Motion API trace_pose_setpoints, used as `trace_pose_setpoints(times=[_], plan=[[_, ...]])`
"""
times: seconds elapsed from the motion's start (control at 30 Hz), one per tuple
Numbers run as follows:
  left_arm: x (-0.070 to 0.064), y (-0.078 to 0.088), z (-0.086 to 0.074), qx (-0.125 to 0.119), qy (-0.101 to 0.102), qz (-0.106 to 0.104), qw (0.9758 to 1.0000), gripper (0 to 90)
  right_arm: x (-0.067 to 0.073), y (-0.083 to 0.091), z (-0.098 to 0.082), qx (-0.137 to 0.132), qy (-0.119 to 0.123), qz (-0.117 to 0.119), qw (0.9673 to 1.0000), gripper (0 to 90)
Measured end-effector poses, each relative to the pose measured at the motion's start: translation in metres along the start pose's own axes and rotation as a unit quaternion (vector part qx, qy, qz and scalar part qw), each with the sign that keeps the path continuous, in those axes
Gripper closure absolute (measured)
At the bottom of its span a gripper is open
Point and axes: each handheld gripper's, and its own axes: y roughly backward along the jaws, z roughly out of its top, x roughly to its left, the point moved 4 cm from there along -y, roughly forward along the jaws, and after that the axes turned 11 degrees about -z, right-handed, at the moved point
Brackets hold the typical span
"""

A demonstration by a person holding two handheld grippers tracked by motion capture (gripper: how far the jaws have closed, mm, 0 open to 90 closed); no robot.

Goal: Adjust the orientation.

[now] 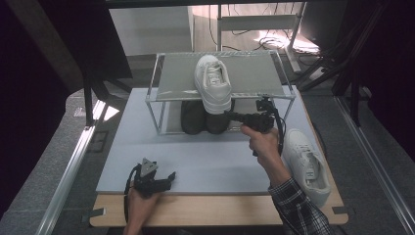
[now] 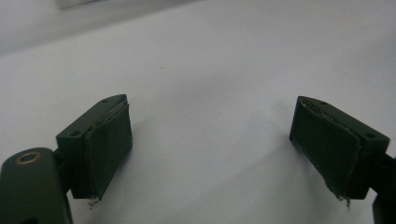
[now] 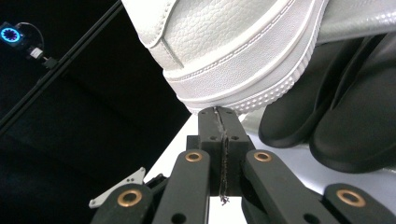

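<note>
Closed right gripper (image 3: 219,112) at the toe of a white sneaker (image 1: 213,83) on the rack (image 1: 166,93).
The sneaker lies on the top shelf, toe overhanging the near edge above black slippers (image 3: 327,116); left gripper (image 2: 210,149) rests released, near left.

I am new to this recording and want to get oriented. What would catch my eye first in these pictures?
Most striking is the white sneaker on the top shelf of the metal shoe rack, its end jutting over the front edge, with the shut right gripper just under its sole. A second white sneaker lies at the table's right edge, and dark slippers sit on the lower shelf.
</note>
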Motion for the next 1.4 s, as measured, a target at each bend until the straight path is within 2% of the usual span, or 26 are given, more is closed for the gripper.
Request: trace_pose_setpoints(times=[0.93, 1.4], plan=[[0.000, 0.000, 0.000, 0.000, 0.001, 0.000, 1.0000, 12.5, -0.003, -0.044, 0.022, -0.005, -0.010, -0.026, 0.9996, 90.0], [0.000, 0.000, 0.000, 0.000, 0.001, 0.000, 1.0000, 12.5, 0.006, -0.063, 0.026, -0.005, -0.007, -0.033, 0.9994, 90.0]])
